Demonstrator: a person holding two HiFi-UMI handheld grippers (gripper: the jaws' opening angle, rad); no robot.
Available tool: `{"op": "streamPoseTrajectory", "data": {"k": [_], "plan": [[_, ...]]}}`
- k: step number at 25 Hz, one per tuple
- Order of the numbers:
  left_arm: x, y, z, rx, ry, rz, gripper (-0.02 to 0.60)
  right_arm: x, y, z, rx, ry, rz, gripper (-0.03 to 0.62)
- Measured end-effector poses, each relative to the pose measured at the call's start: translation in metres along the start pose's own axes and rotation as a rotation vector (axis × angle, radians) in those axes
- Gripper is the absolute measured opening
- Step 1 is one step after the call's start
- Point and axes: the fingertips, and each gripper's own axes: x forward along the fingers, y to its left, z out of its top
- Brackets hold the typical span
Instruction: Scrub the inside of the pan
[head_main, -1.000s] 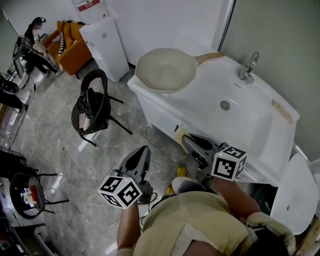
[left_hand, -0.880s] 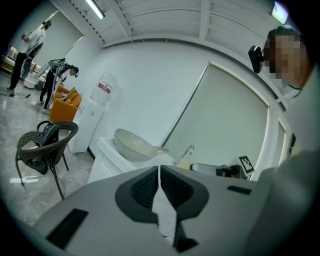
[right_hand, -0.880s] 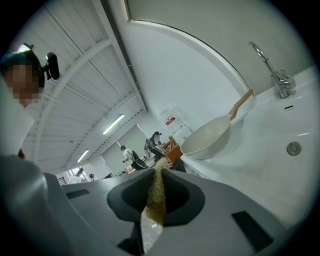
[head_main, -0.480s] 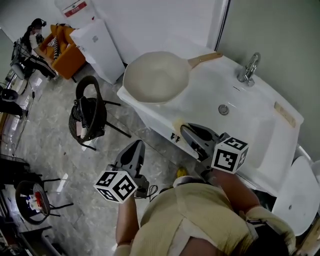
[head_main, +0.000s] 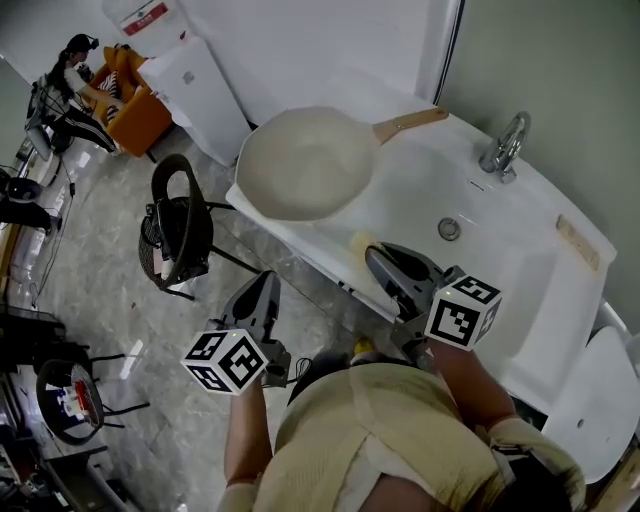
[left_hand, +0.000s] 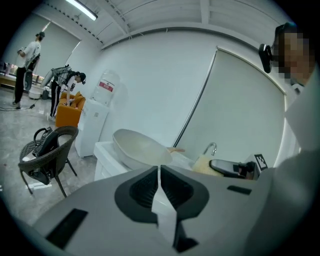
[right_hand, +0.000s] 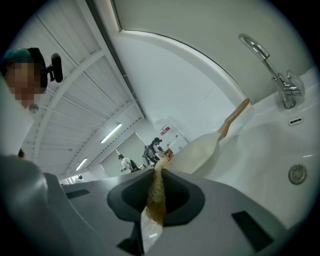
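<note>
The right claw (head_main: 386, 266) pinched a sponge (right_hand: 156, 192), with the pan (head_main: 305, 163) ahead of it. The left claw (head_main: 265, 290) was closed and empty.

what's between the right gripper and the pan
Only bare white sink, as the head view shows. The right gripper, shut on a sponge, sits just short of the pan.
</note>
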Motion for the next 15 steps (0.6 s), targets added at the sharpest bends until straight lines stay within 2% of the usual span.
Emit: {"op": "streamPoseTrajectory", "data": {"k": [3,9,15], "plan": [[0.011,0.010,0.008,-0.004,-0.001,0.038,0.055,0.001,-0.009,0.009,0.007,-0.016,0.003,0.055],[0.026,0.024,0.019,0.006,0.006,0.065,0.055,-0.001,-0.019,0.018,0.002,-0.039,-0.027,0.055],[0.052,0.058,0.035,0.020,0.023,0.111,0.058,0.002,-0.035,0.032,-0.017,-0.078,-0.096,0.055]]}}
